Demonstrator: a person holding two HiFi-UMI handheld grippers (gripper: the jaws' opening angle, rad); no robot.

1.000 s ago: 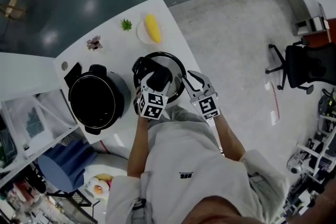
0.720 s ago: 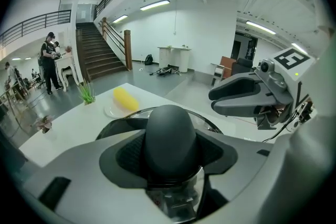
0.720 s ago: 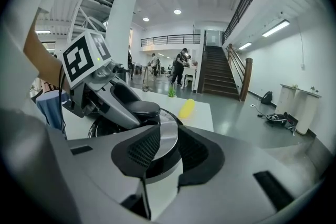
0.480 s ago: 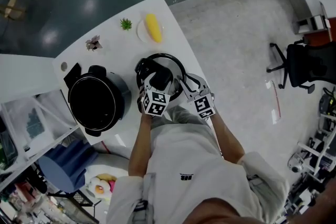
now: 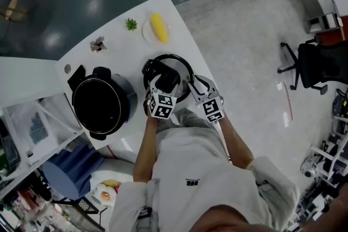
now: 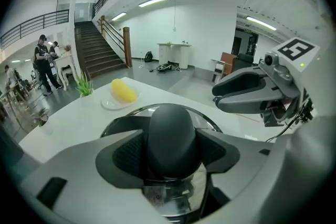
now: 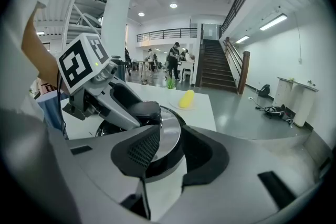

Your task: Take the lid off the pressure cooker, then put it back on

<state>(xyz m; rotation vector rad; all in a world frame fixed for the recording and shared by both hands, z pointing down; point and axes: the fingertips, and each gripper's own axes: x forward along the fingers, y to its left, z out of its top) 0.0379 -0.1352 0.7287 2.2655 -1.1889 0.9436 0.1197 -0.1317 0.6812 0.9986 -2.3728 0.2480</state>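
lid (image 5: 182,69) off, on table (image 5: 114,35) | left tool (image 6: 173,152) just opened, loose round knob (image 6: 172,134); right tool (image 7: 170,152) apart astride lid | next: I regrip, reseat on cooker (image 5: 128,96)

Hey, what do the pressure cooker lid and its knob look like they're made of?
Lid: probably polished stainless steel, given its bright silver, mirror-like sheen. Knob: seems to be matte black plastic, smooth and rounded with only dull highlights.
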